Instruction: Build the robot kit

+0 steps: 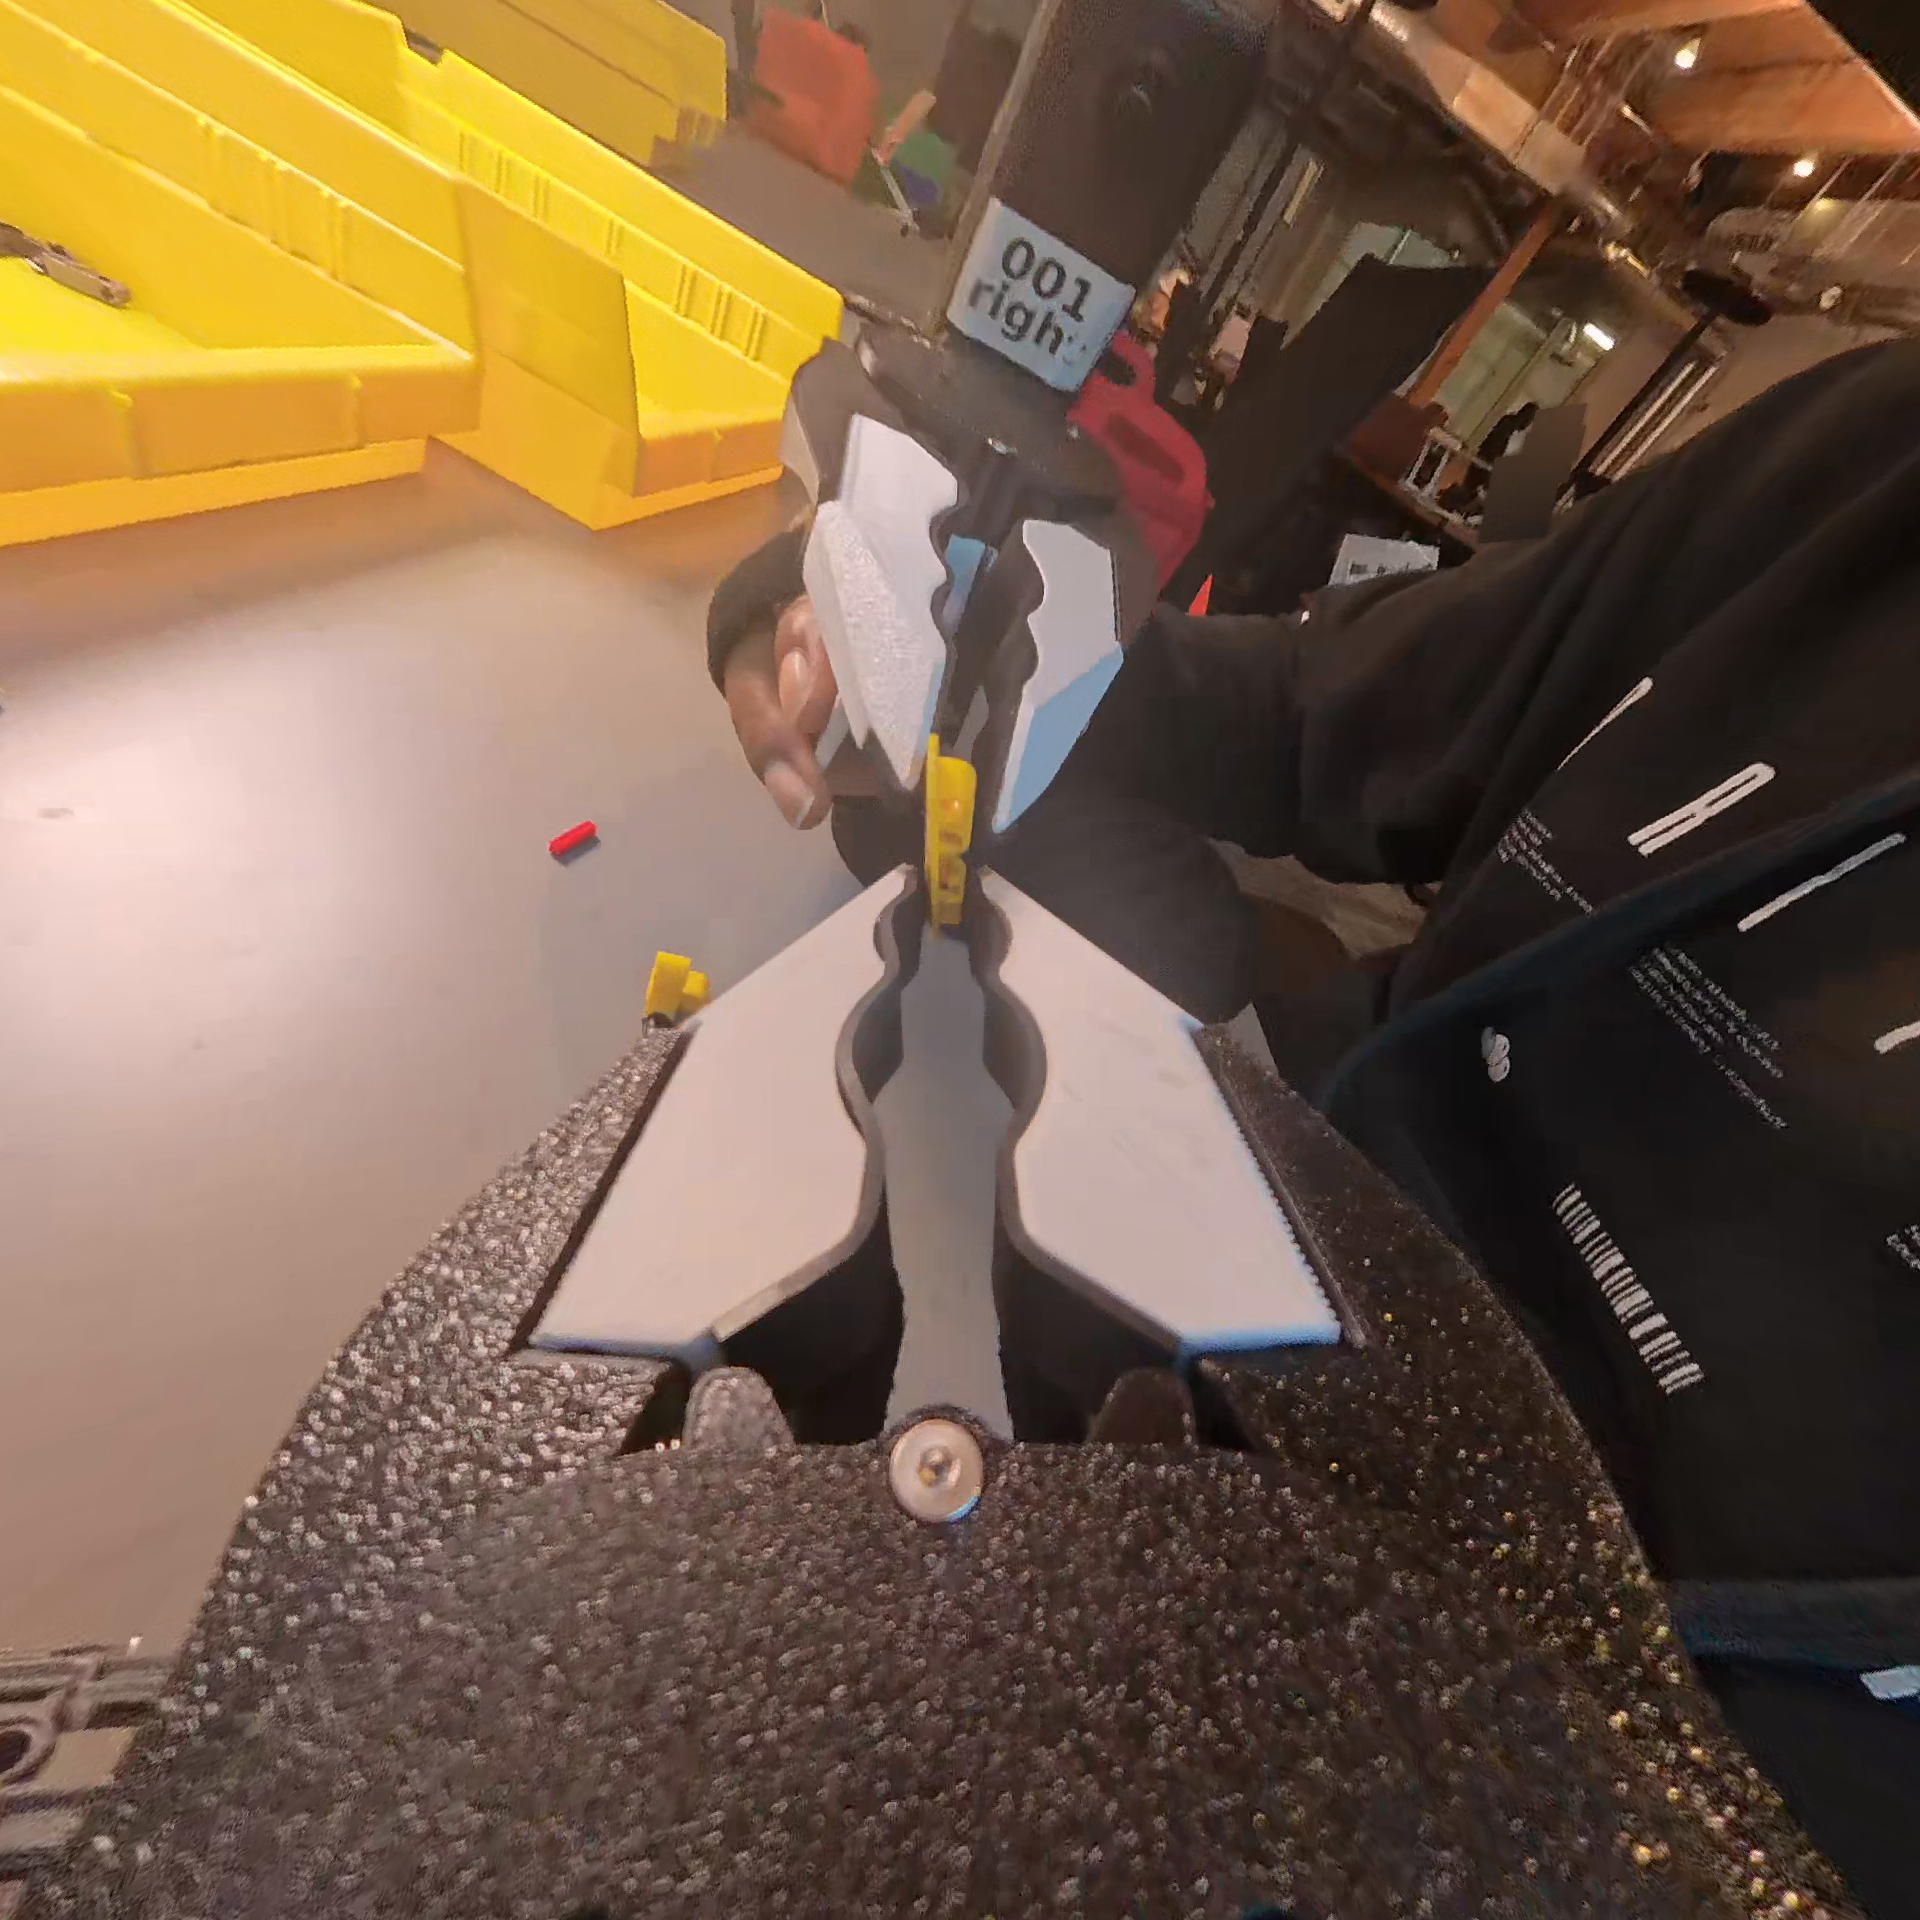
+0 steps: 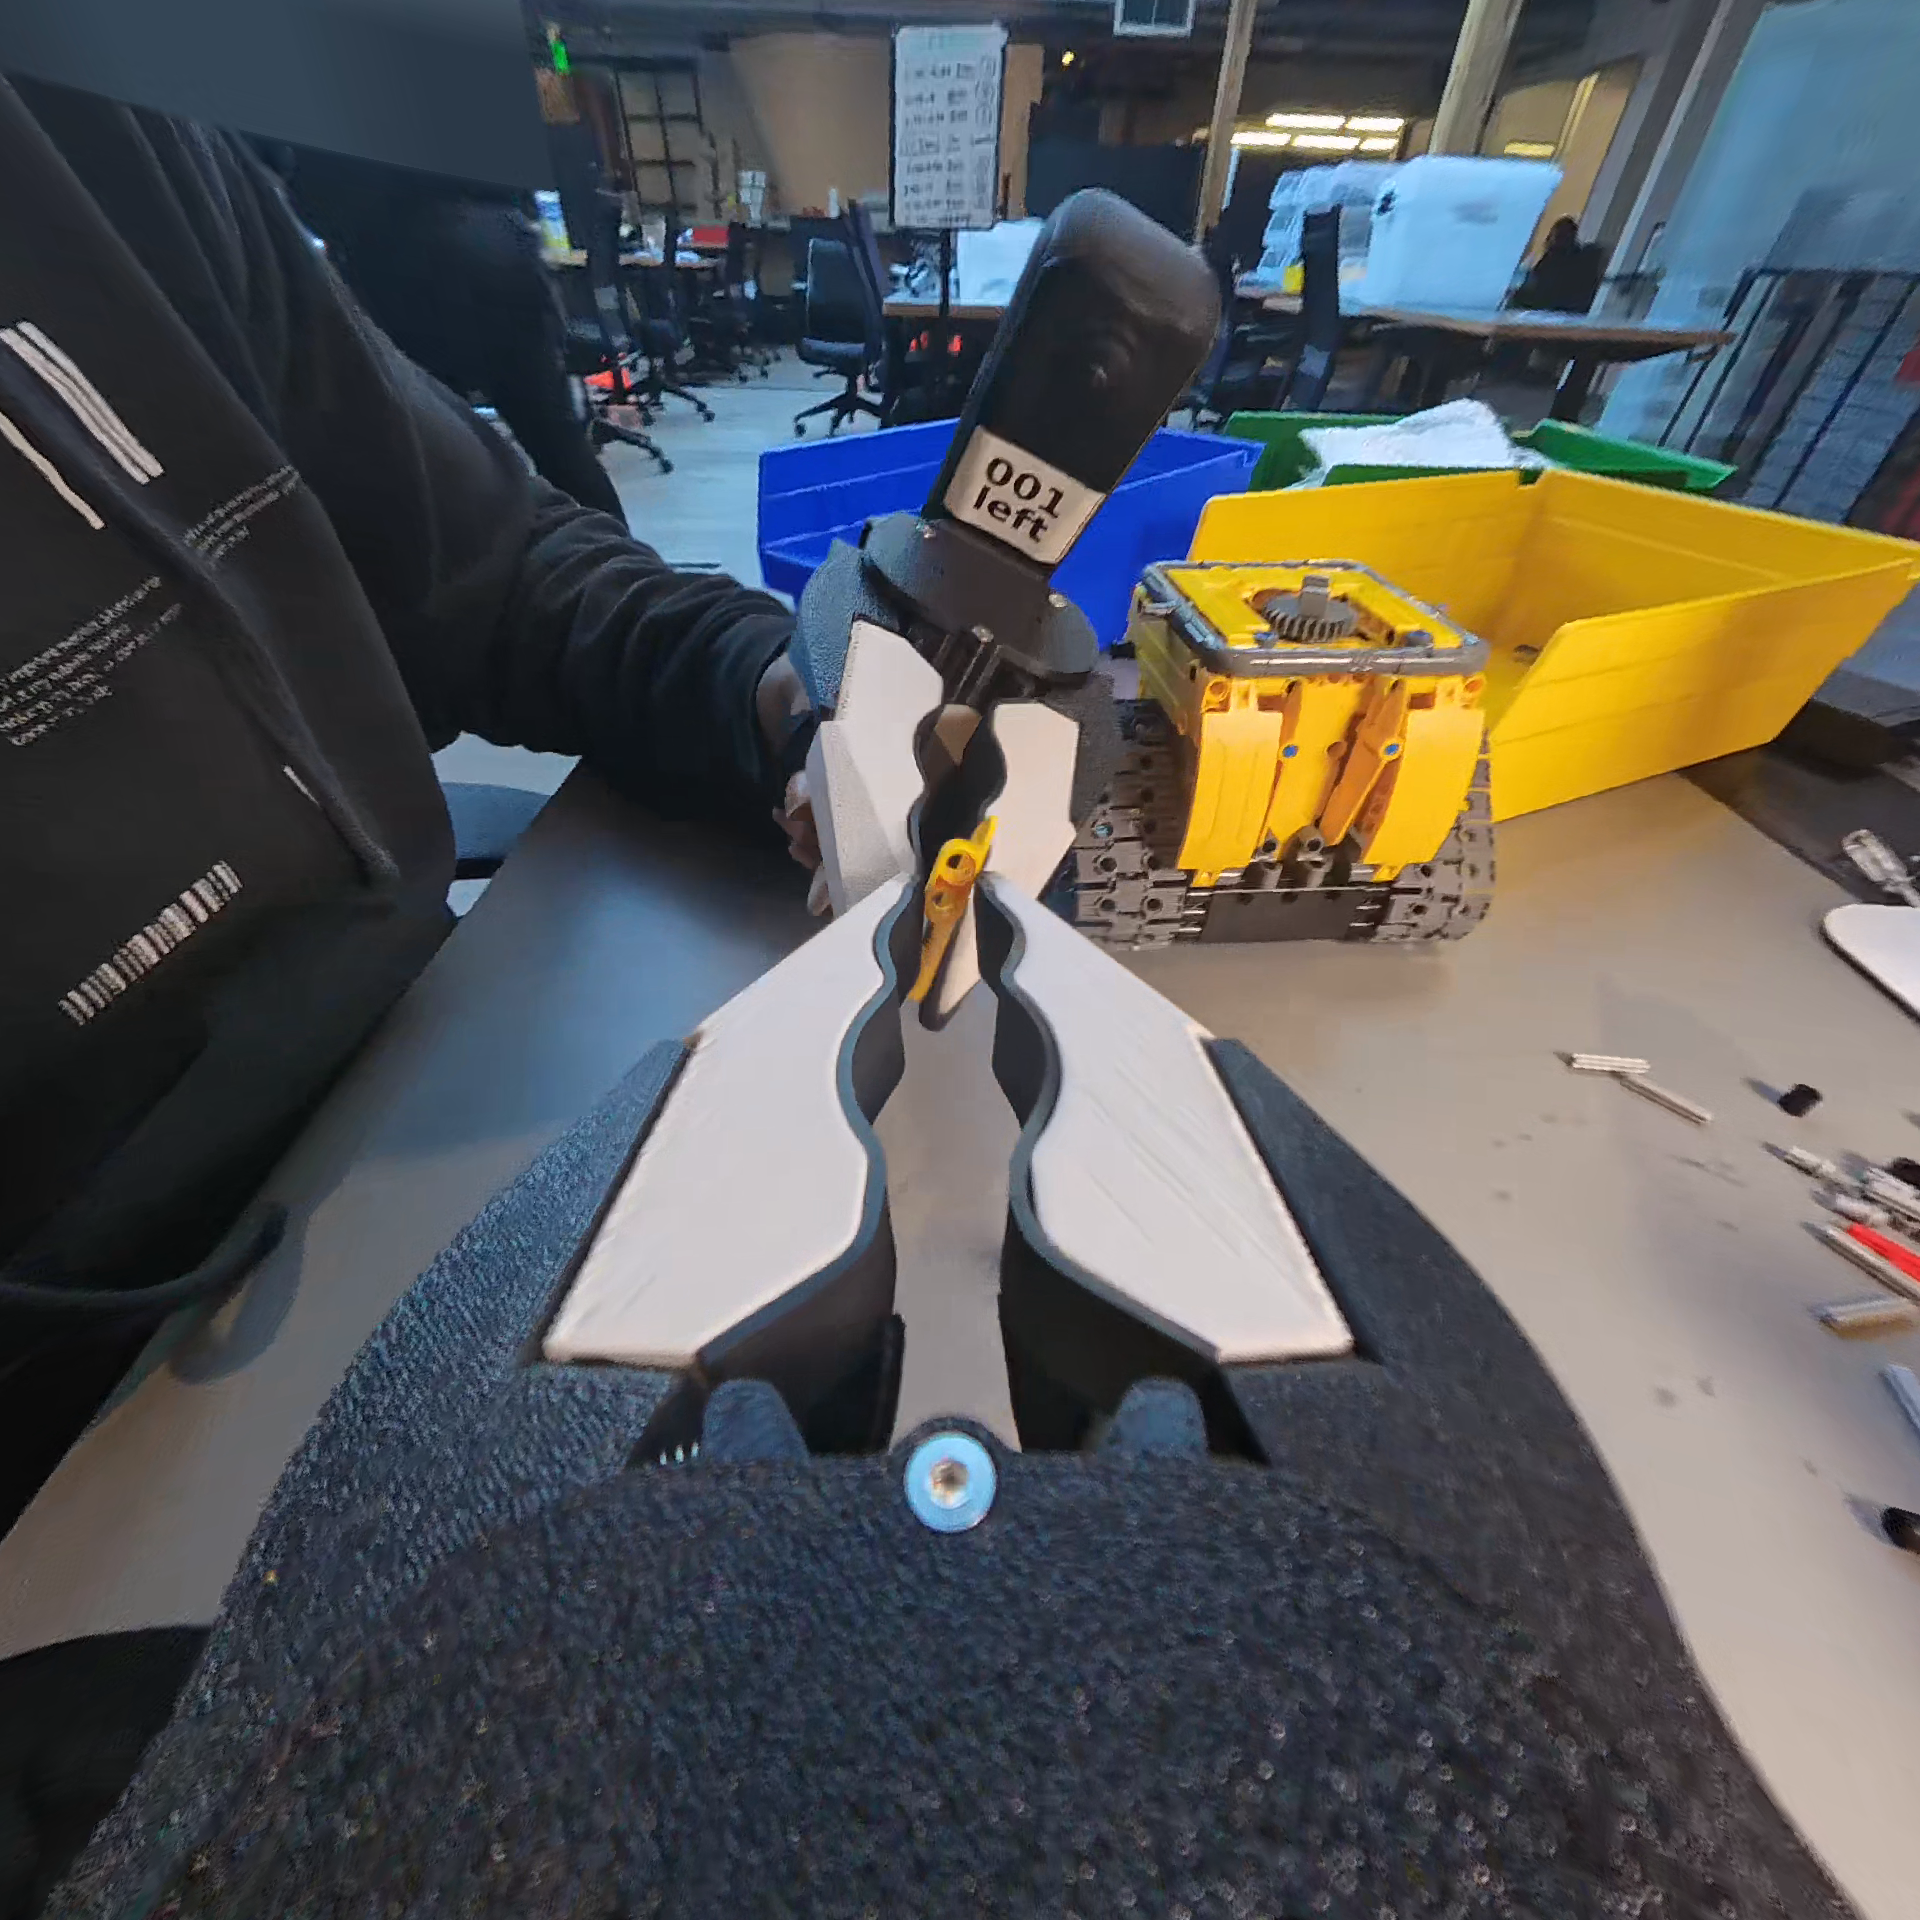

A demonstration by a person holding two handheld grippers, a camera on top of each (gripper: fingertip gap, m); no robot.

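While both grippers meet tip to tip above the grey table [image 2: 1455, 1039], a small yellow building-toy piece [image 1: 948, 852] sits between them. The left gripper [image 1: 943, 904] has its tips squeezed almost together, pinching the low end of the piece. The right gripper [image 2: 951, 914] is nearly closed too, and the piece pokes up between its tips, so I think both grip it, maybe so it cannot slip. A hand [image 1: 779, 717] in a black sleeve holds the right tool.

Near the left gripper, another yellow bit [image 1: 673, 985] and a tiny red peg [image 1: 572, 837] lie on the table. Farther off stands a yellow toy machine on black tracks [image 2: 1299, 769]. Past that sit yellow bins [image 1: 312, 260], a blue bin [image 2: 862, 488] and a green one [image 2: 1621, 452].
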